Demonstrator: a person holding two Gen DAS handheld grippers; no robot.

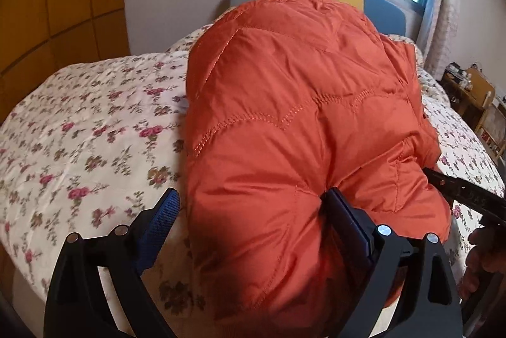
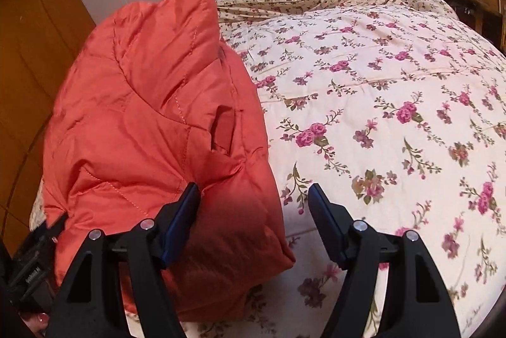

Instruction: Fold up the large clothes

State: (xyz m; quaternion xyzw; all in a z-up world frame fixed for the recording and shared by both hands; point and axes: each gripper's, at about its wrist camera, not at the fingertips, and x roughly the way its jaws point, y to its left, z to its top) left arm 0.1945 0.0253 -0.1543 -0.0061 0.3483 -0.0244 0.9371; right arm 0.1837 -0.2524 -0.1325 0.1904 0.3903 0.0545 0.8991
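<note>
Orange jacket between open jaws on a bed

The left gripper point(image 1: 253, 211) is held wide around the puffy jacket point(image 1: 284, 116), which is laid on the flowered bedcover point(image 1: 79, 132).

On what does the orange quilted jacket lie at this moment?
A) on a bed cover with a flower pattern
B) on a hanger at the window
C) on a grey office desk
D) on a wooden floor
A: the orange quilted jacket rests on the flowered bed cover, which spreads out around it in both wrist views.
</note>
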